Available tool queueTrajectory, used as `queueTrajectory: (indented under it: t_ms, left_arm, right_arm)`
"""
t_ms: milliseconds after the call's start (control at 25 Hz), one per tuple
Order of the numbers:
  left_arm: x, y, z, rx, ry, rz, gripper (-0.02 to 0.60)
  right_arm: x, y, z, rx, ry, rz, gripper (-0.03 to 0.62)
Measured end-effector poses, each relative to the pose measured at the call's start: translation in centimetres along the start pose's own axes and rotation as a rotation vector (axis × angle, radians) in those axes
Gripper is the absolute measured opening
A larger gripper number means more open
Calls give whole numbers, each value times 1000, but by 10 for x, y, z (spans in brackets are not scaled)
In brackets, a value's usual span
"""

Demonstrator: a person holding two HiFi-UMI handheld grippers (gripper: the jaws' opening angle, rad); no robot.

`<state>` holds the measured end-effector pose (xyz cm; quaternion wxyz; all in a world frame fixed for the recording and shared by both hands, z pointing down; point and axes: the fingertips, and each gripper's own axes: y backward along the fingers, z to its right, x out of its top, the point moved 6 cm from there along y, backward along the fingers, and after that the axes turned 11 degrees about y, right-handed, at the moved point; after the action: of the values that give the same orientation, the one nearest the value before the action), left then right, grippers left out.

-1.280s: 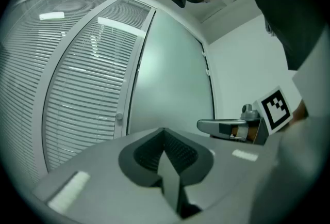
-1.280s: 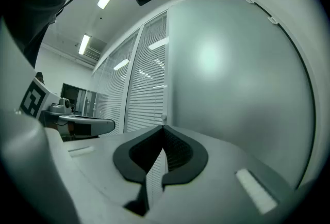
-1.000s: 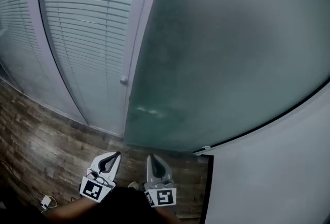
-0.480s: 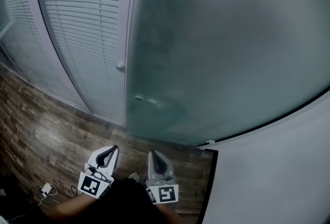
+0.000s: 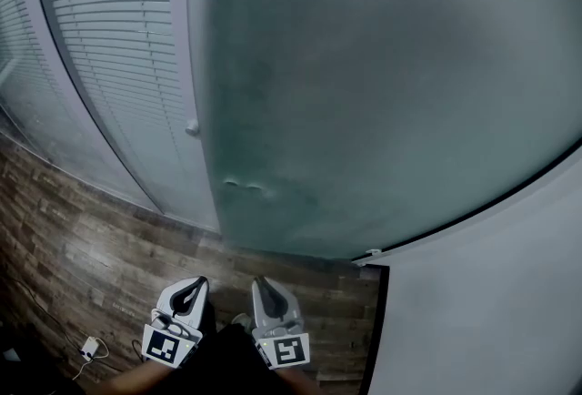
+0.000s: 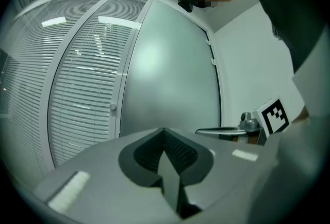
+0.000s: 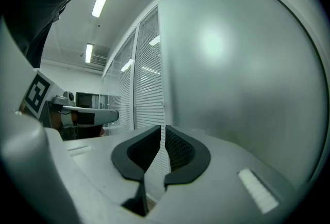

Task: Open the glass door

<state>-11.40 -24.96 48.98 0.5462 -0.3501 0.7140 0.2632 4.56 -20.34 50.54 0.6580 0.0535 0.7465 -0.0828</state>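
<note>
The frosted glass door (image 5: 382,93) fills most of the head view; its left edge stands next to a small round knob (image 5: 192,126) on the pale frame. Both grippers hang low over the wooden floor, short of the door and touching nothing. My left gripper (image 5: 193,286) is shut and empty; in the left gripper view its pads (image 6: 164,135) meet in front of the door (image 6: 170,78). My right gripper (image 5: 261,284) is opening: a narrow gap shows at the right gripper (image 7: 163,132), with nothing in it, and the door (image 7: 247,73) lies just ahead to the right.
Glass panels with white blinds (image 5: 109,47) run along the left. A white wall (image 5: 491,293) closes the lower right, with a dark gap at its corner. A small white plug and cable (image 5: 89,348) lie on the wood floor (image 5: 82,257) at the bottom left.
Both grippers have sunk a little toward the bottom of the head view. The door's edge and the knob have drifted left in the picture, so frosted glass fills more of it.
</note>
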Motion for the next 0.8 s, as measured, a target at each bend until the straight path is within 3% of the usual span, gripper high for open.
queueTrajectory:
  t_ms: [360, 640, 800]
  left_arm:
    - [-5, -6, 1, -84, -8, 15, 0]
    - [3, -17, -57, -107, -10, 23, 0]
    - [-13, -29, -90, -116, 31, -13, 0]
  right_arm:
    - [-17, -18, 3, -15, -22, -32, 34]
    - [-40, -78, 14, -121, 26, -79, 38]
    - [-62, -110, 23, -174, 16, -126, 58]
